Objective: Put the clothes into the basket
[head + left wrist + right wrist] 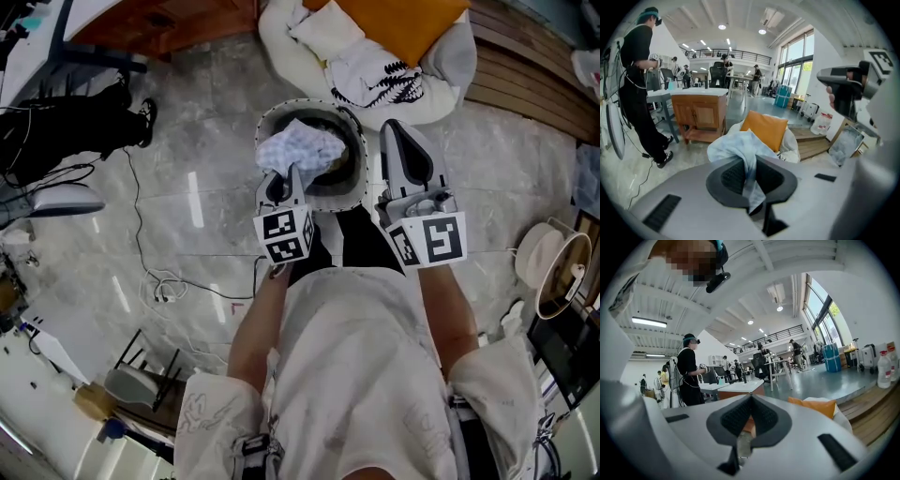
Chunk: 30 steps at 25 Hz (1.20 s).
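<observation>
Pale blue cloth (pixel 298 148), orange cushion (pixel 398 23), grey marbled floor (pixel 202 122).

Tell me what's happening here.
A person holds a gripper in each hand above a round basket. The left gripper is clamped on a pale blue cloth, which hangs over the basket's opening. The right gripper is shut with nothing in it, next to the basket. A black-patterned white garment lies on the white cushion beyond, not yet picked up.
</observation>
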Each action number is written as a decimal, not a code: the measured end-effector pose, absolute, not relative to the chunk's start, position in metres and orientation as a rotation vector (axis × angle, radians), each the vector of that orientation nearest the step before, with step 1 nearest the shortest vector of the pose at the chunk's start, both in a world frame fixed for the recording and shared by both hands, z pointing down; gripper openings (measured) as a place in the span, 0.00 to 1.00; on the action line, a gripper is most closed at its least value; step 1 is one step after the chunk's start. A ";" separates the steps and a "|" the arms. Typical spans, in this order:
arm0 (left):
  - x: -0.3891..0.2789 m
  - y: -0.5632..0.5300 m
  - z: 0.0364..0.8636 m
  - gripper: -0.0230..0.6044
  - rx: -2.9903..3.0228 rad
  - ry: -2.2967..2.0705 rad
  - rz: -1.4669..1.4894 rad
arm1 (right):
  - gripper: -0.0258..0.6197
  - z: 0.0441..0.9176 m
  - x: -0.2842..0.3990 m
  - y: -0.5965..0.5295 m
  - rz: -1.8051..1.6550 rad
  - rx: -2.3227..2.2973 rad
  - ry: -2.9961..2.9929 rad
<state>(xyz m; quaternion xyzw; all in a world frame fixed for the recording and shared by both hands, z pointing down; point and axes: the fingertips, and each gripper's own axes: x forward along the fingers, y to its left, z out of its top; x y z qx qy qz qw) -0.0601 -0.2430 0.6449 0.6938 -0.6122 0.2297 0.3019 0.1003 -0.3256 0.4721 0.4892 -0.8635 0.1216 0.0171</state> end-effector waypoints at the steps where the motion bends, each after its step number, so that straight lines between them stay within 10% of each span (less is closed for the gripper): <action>1: -0.060 -0.241 0.658 0.09 1.814 -1.607 0.629 | 0.02 0.475 0.101 -0.325 0.380 1.518 -2.676; 25: -0.040 -0.179 0.839 0.10 1.524 -1.124 1.109 | 0.02 0.503 0.105 -0.316 0.381 1.449 -2.594; 30: -0.043 -0.174 0.844 0.27 1.436 -1.119 1.044 | 0.02 0.504 0.092 -0.316 0.360 1.393 -2.603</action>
